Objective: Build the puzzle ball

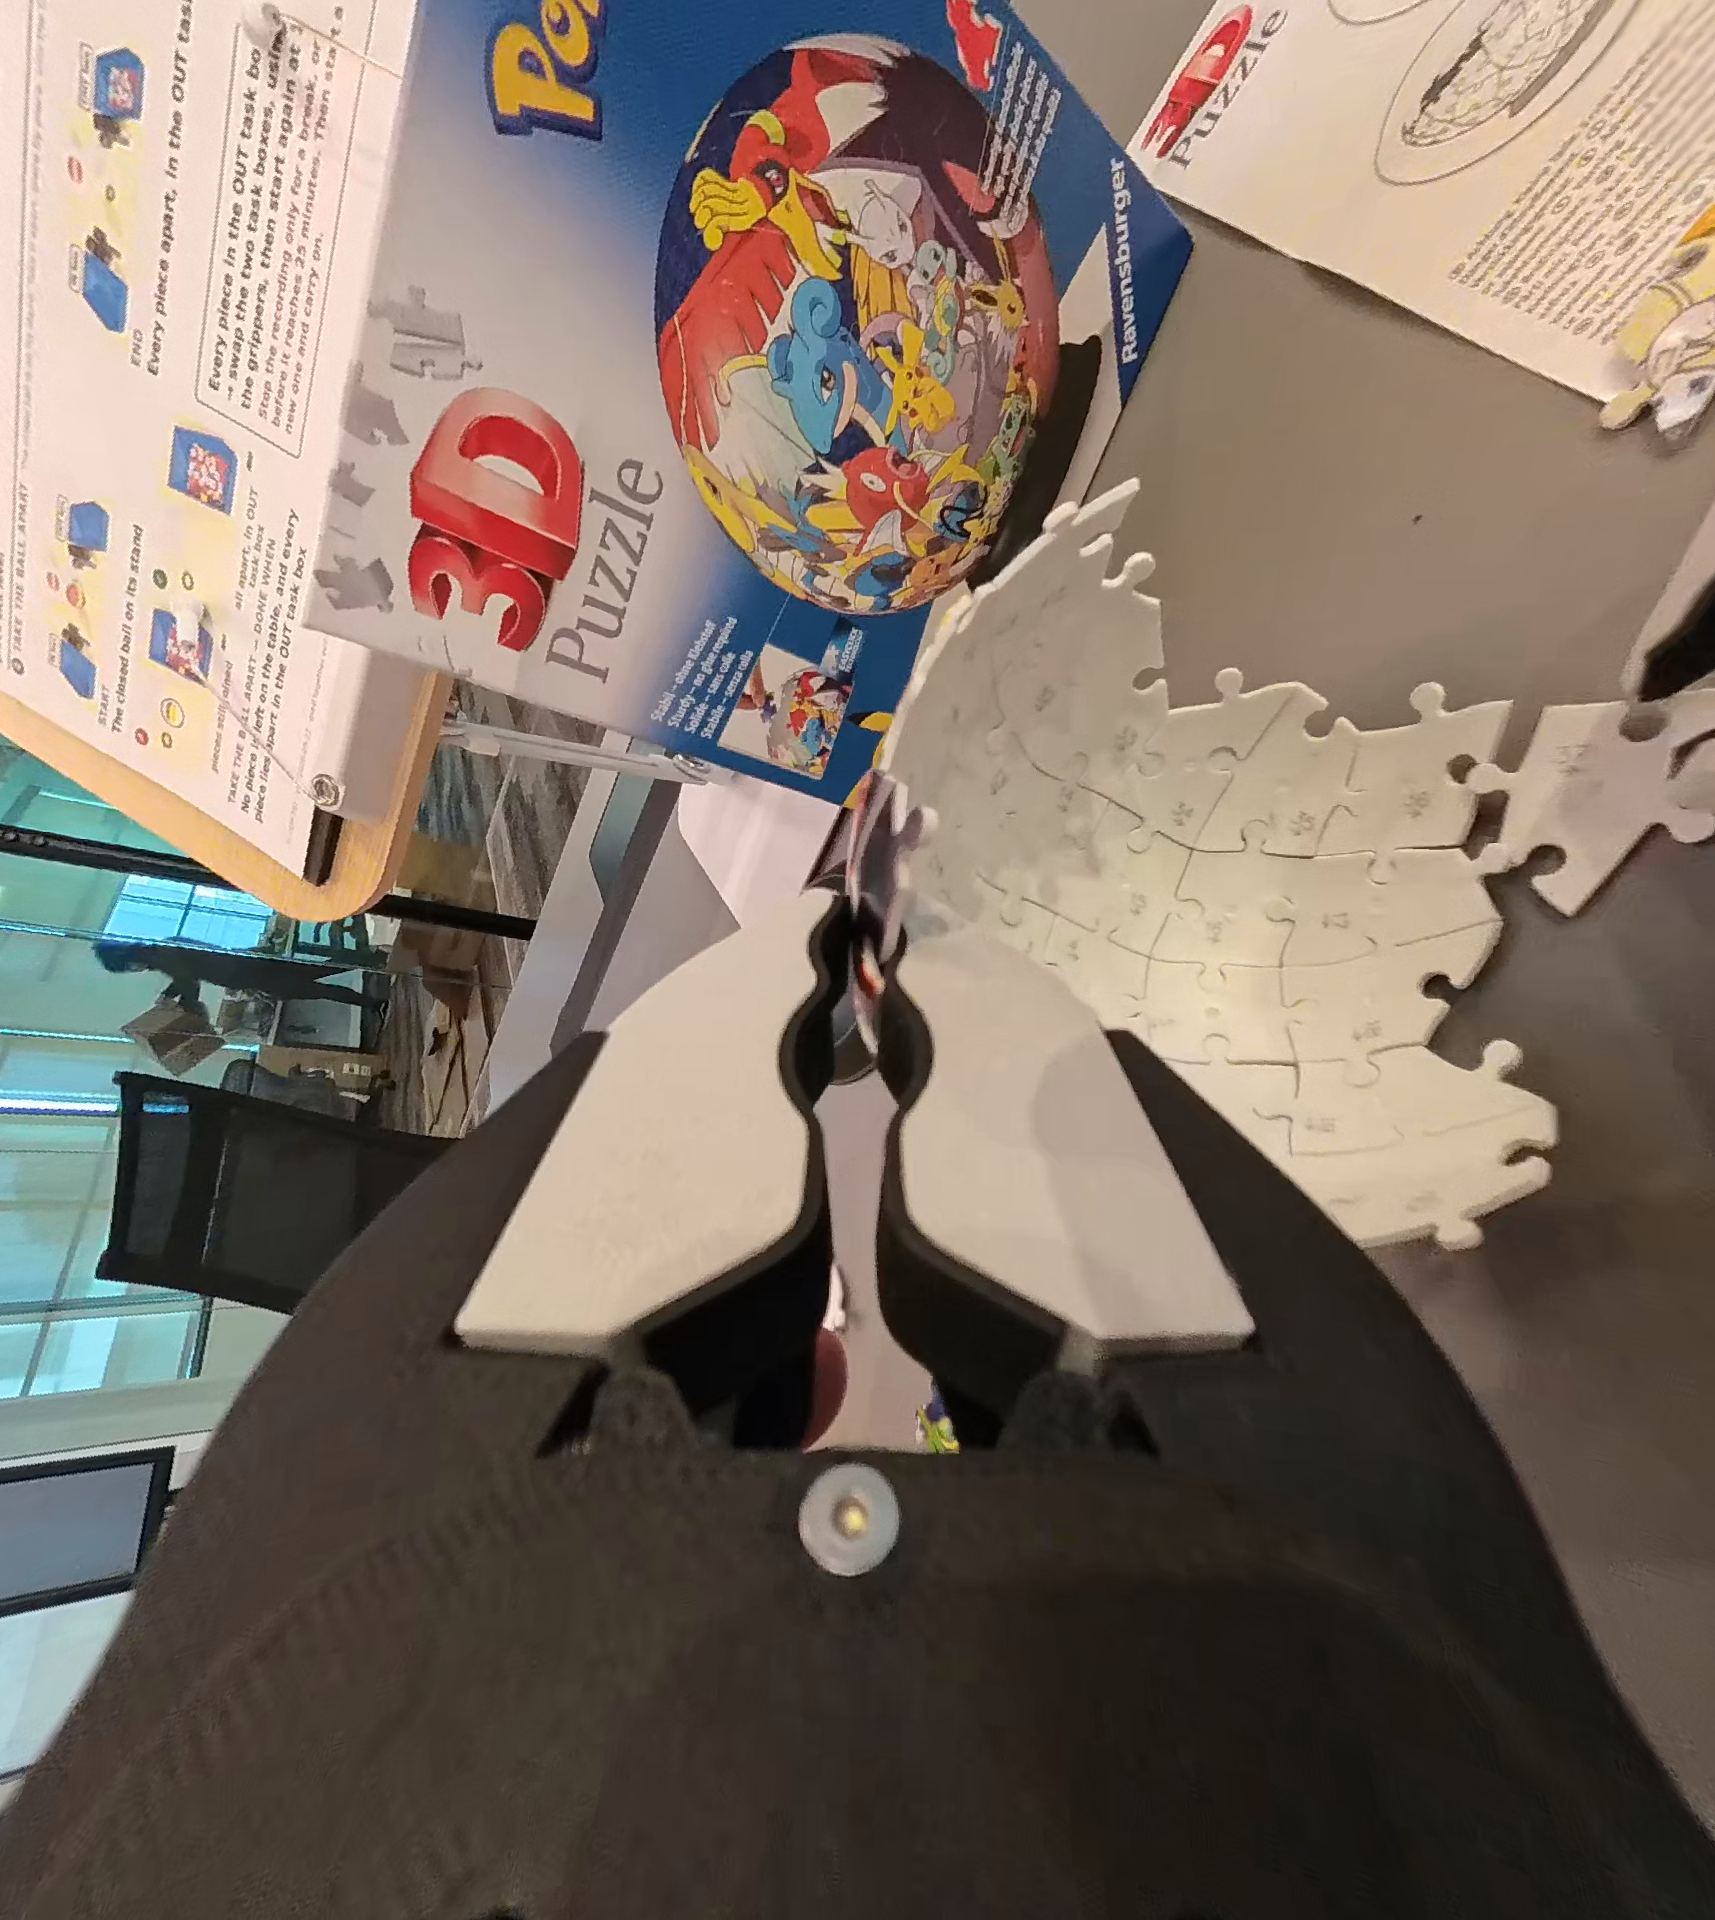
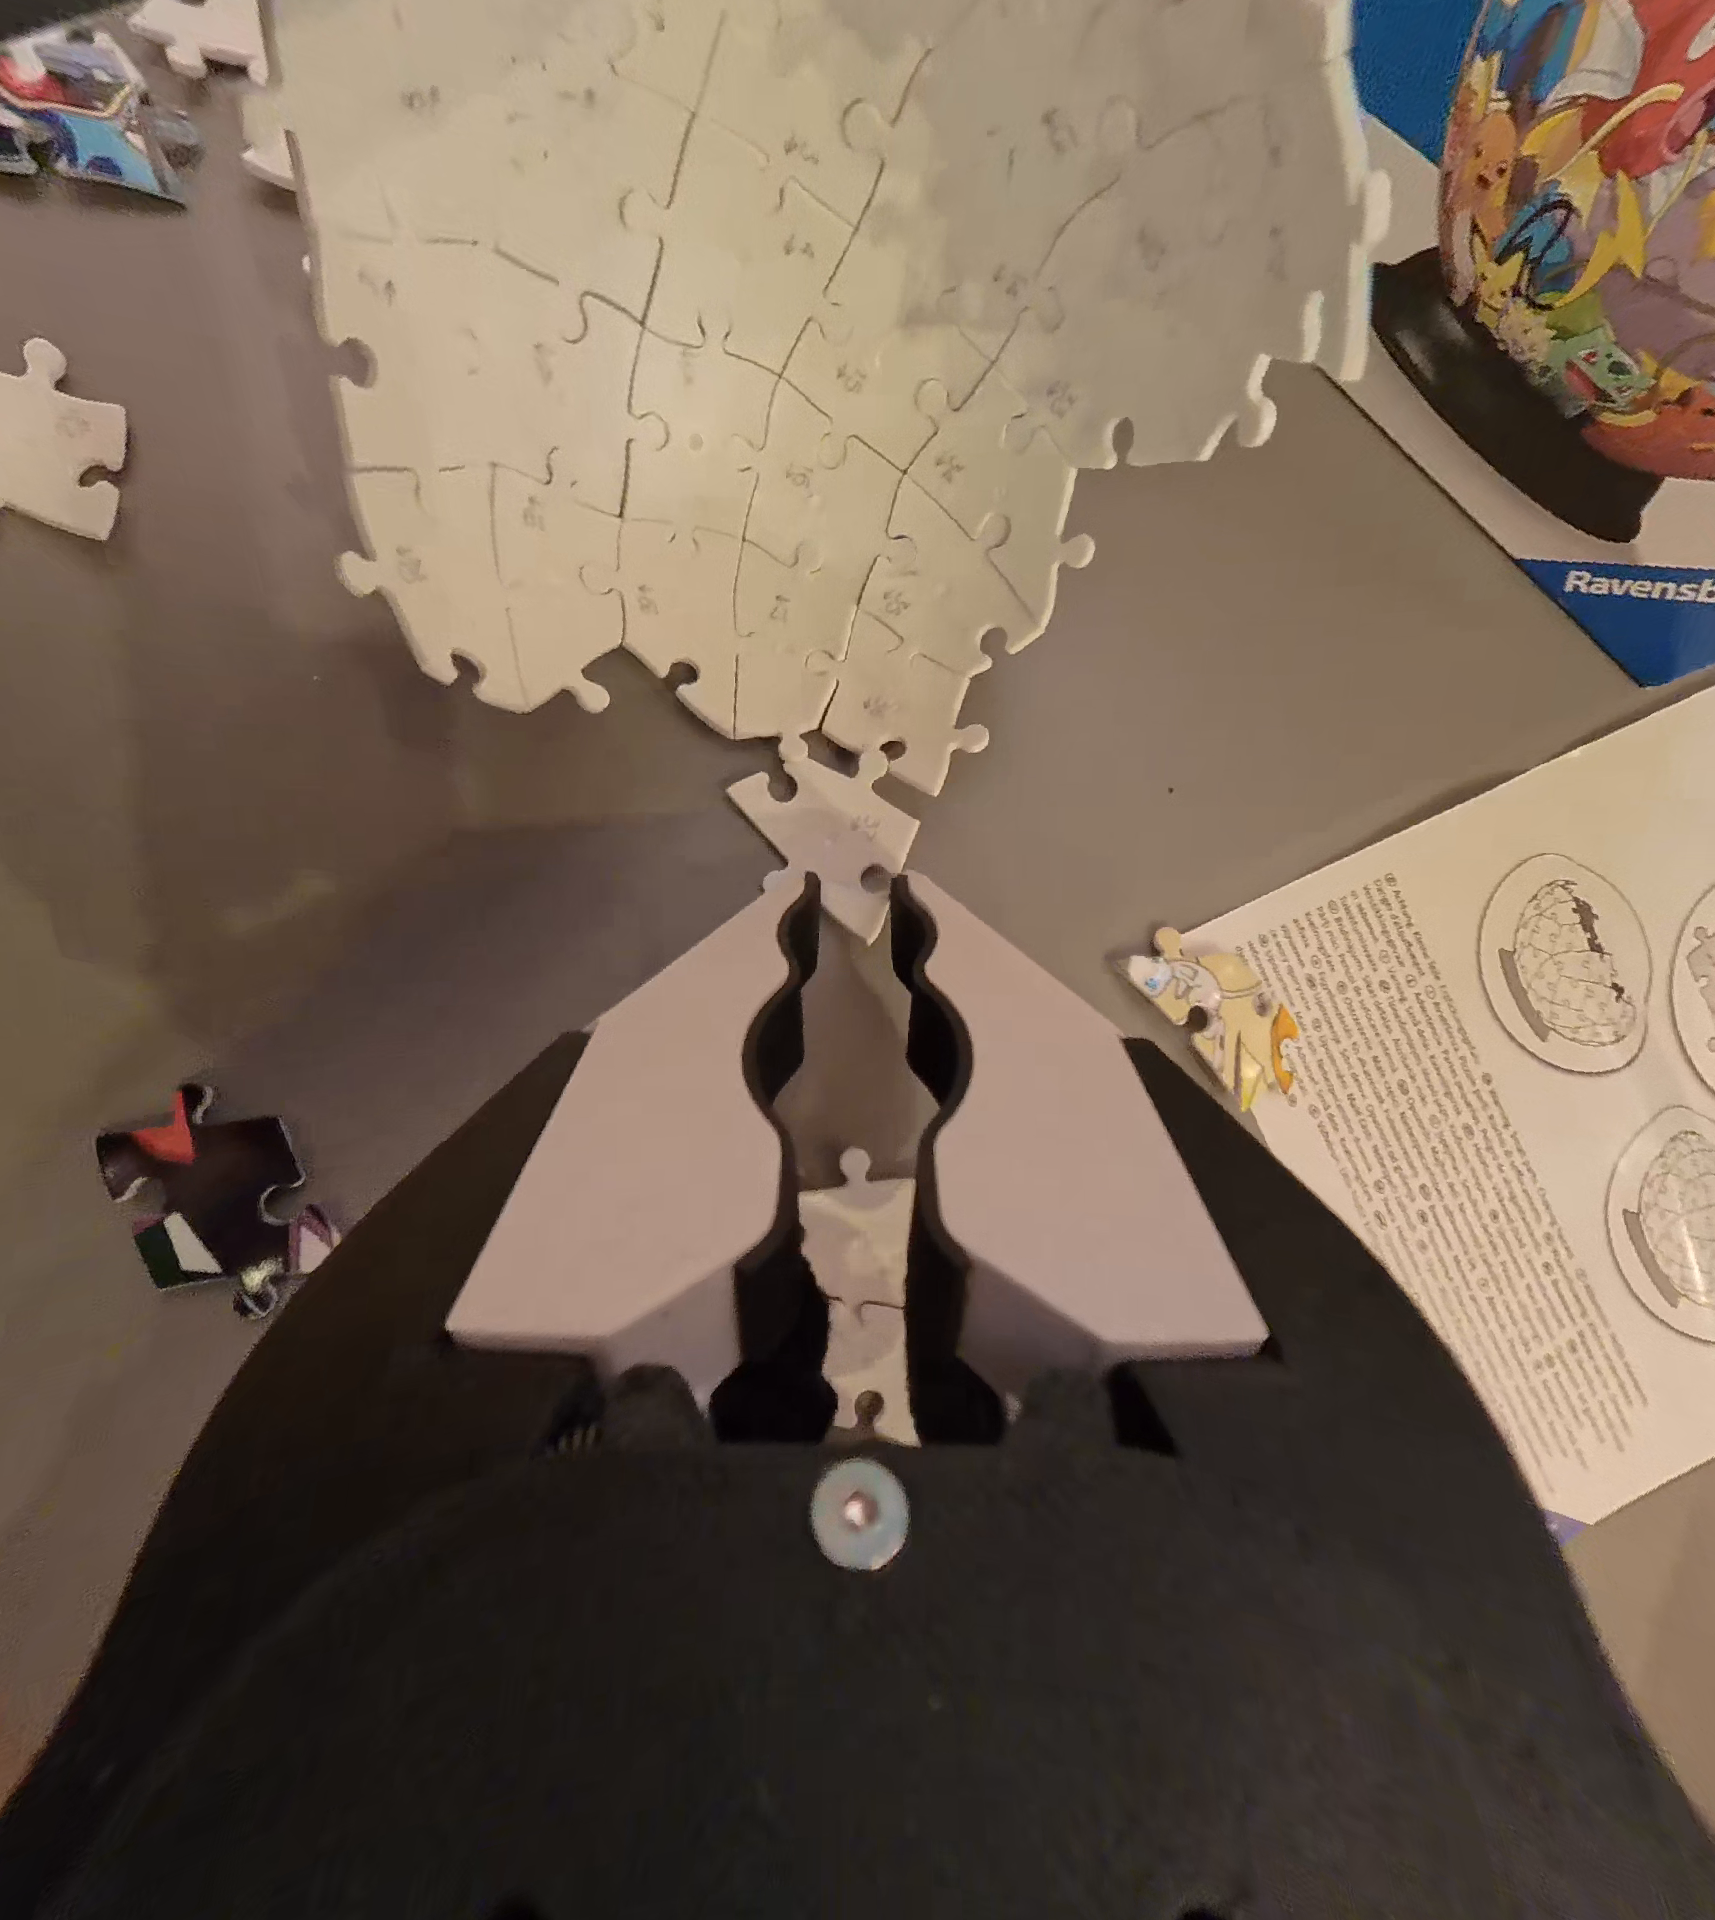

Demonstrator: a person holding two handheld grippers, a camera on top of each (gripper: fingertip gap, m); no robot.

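So, pinching a curved puzzle shell (image 1: 1196,935) by its rim and bringing one loose piece (image 2: 837,842) up to its ragged edge.

Left gripper (image 1: 868,935) clamping down on the shell's thin edge, fingers nearly together with the printed side peeking between them; right gripper (image 2: 848,899) nipping the single piece by one corner, fingers just slightly apart around it. Holding the half-built ball tilted over the grey table (image 2: 417,935), white numbered backs facing up. Probably handling light and fairly stiff, smooth plastic-looking pieces, tabs and notches all round, joints likely popping if squeezed mid-panel, so gripping near the rim looks safest. Also lying around: loose pieces (image 2: 209,1195), the puzzle box (image 1: 728,364), an instruction leaflet (image 2: 1559,1143).
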